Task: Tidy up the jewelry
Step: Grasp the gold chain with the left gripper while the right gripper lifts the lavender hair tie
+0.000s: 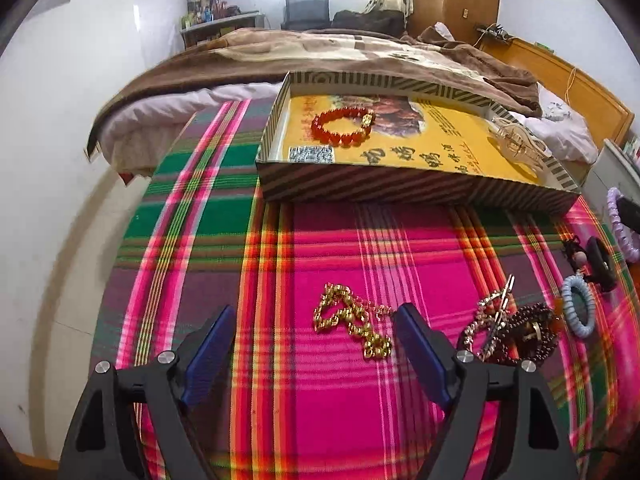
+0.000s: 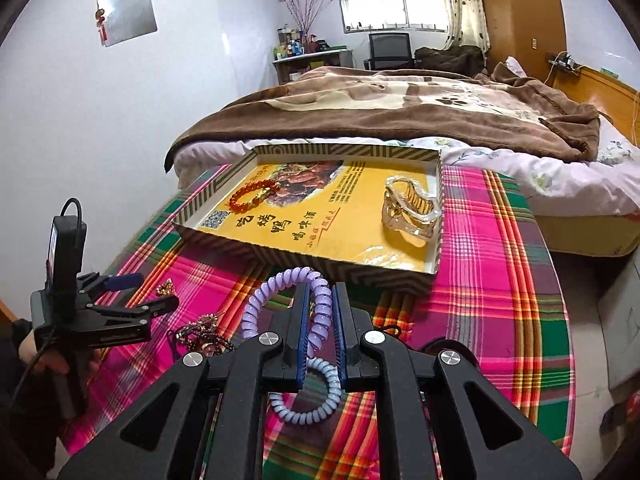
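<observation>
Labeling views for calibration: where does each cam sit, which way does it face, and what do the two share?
Left wrist: on the left gripper, looking down along its open fingers at the gold chain on the plaid cloth, box beyond.
Right wrist: on the right gripper, shut on the purple hair tie, facing the box; the left gripper and a hand show at left.
Shared: box, red bracelet, clear clip, bed.
</observation>
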`<control>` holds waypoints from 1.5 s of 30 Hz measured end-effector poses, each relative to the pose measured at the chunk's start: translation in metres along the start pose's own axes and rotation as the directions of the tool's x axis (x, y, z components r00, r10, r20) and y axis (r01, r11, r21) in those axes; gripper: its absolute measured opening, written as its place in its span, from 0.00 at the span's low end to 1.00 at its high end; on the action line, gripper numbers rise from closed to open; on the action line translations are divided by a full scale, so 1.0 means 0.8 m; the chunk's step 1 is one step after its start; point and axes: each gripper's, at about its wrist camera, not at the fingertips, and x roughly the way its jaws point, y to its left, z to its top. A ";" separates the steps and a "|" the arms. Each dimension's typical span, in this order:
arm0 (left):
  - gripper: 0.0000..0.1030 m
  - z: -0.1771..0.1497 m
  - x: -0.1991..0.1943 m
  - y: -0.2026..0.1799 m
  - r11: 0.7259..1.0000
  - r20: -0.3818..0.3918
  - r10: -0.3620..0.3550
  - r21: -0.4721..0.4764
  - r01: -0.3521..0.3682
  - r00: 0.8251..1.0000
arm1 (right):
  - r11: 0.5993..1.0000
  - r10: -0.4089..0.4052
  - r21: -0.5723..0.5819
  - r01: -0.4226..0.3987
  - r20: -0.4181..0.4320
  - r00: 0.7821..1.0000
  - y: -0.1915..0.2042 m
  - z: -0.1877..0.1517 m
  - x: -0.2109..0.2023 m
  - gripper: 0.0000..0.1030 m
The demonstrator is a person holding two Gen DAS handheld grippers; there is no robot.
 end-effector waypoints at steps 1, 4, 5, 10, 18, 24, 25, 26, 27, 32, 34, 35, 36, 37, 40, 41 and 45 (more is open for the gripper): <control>0.79 0.000 0.001 0.000 1.000 0.004 0.000 -0.004 0.000 1.000 | 1.000 0.002 0.000 -0.002 0.000 1.000 -0.001 0.000 0.000 0.11; 0.80 0.000 0.001 0.001 1.000 0.006 0.004 -0.008 -0.004 1.000 | 1.000 0.003 0.006 -0.003 0.002 1.000 -0.003 -0.002 -0.001 0.11; 0.79 0.000 0.000 0.001 1.000 0.007 0.005 -0.008 -0.005 1.000 | 1.000 0.007 0.009 -0.007 0.002 1.000 -0.004 -0.003 -0.001 0.11; 0.35 0.001 -0.006 -0.004 1.000 0.026 -0.003 0.012 0.003 1.000 | 1.000 0.014 0.017 -0.014 -0.003 1.000 -0.007 -0.007 0.001 0.11; 0.06 0.000 -0.009 -0.008 1.000 0.032 -0.008 0.012 0.008 0.999 | 1.000 0.011 0.026 -0.011 -0.004 1.000 -0.011 -0.010 -0.001 0.11; 0.04 0.002 -0.022 -0.006 0.999 0.054 -0.042 -0.004 0.042 0.998 | 1.000 0.007 0.029 -0.008 0.010 1.000 -0.012 -0.008 -0.005 0.11; 0.04 0.003 -0.025 -0.006 0.999 0.061 -0.043 -0.004 0.043 0.997 | 1.000 0.007 0.030 -0.008 0.013 1.000 -0.012 -0.008 -0.006 0.11; 0.04 0.004 -0.028 -0.005 0.999 0.066 -0.045 -0.003 0.046 0.997 | 0.999 0.009 0.030 -0.010 0.015 1.000 -0.012 -0.008 -0.007 0.11; 0.04 0.005 -0.032 -0.005 0.999 0.072 -0.044 -0.004 0.044 0.996 | 1.000 0.009 0.028 -0.010 0.016 1.000 -0.011 -0.007 -0.008 0.11; 0.04 0.009 -0.047 -0.001 0.999 0.098 -0.044 -0.018 0.046 0.994 | 0.999 -0.012 0.049 0.011 0.020 1.000 -0.024 -0.006 -0.009 0.11; 0.04 0.011 -0.051 0.000 0.999 0.107 -0.044 -0.023 0.047 0.993 | 0.997 -0.034 0.073 0.032 0.019 0.999 -0.036 -0.006 -0.010 0.11; 0.04 0.011 -0.054 -0.001 0.999 0.111 -0.046 -0.022 0.049 0.993 | 0.996 -0.043 0.082 0.041 0.021 0.999 -0.041 -0.006 -0.012 0.11; 0.04 0.012 -0.055 0.000 0.999 0.116 -0.044 -0.021 0.047 0.992 | 0.994 -0.051 0.094 0.049 0.025 0.998 -0.047 -0.006 -0.014 0.11; 0.04 0.012 -0.056 0.000 0.999 0.118 -0.045 -0.021 0.048 0.992 | 0.993 -0.062 0.105 0.059 0.026 0.998 -0.053 -0.006 -0.017 0.11; 0.04 0.013 -0.057 0.001 0.998 0.121 -0.049 -0.023 0.052 0.991 | 0.987 -0.100 0.126 0.096 0.026 0.995 -0.070 -0.005 -0.019 0.11; 0.04 0.013 -0.057 0.001 0.998 0.121 -0.053 -0.023 0.056 0.991 | 0.987 -0.105 0.126 0.103 0.014 0.994 -0.075 -0.005 -0.016 0.11; 0.05 0.013 -0.055 0.002 0.998 0.121 -0.055 -0.030 0.059 0.991 | 0.983 -0.149 0.101 0.152 -0.035 0.988 -0.086 -0.003 0.004 0.14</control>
